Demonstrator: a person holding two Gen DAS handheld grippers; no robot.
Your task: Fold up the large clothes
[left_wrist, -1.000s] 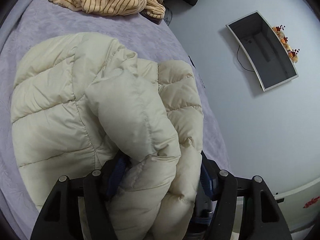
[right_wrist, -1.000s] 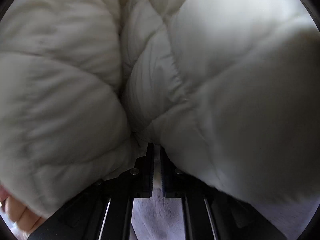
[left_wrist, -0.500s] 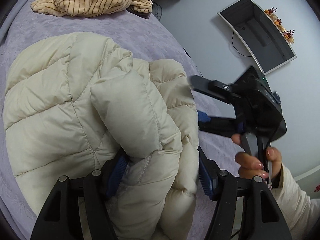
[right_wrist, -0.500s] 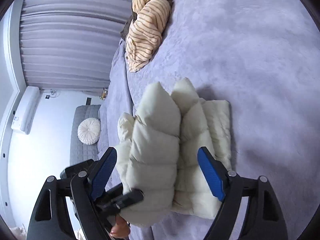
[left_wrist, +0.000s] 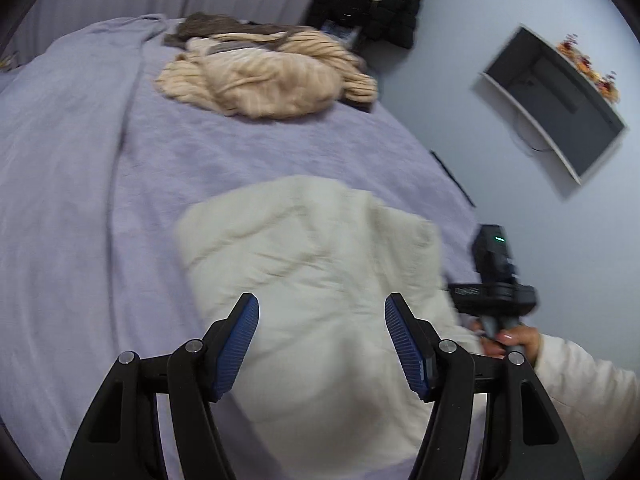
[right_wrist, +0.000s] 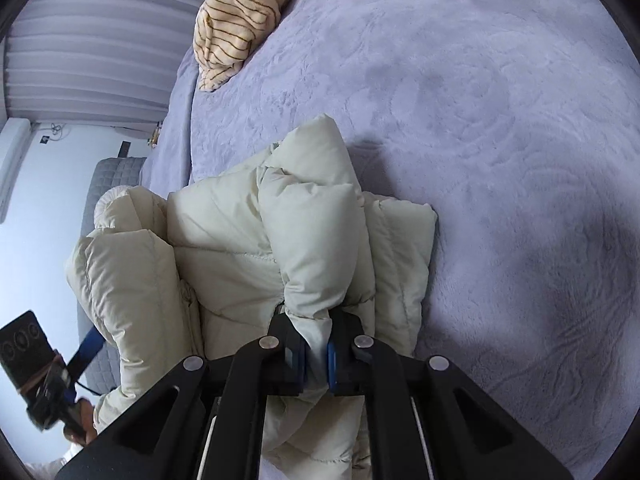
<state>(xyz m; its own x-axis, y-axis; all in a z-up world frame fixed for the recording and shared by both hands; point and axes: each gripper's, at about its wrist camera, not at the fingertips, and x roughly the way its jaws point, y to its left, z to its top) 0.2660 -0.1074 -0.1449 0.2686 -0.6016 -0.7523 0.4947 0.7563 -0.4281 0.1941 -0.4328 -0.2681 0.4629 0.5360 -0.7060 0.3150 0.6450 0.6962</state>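
Fingers of the right gripper (right_wrist: 317, 354) have just closed, pinching a fold of the cream puffer jacket (right_wrist: 256, 248) bundled on the purple bed (right_wrist: 500, 120); the left gripper (left_wrist: 320, 340) hangs open above it. Slippery padding may slide free, springing the fold open.

Lavender bed cover (left_wrist: 100, 184): cream puffer jacket (left_wrist: 320, 264) near edge; striped tan garment (left_wrist: 272, 80) far end.
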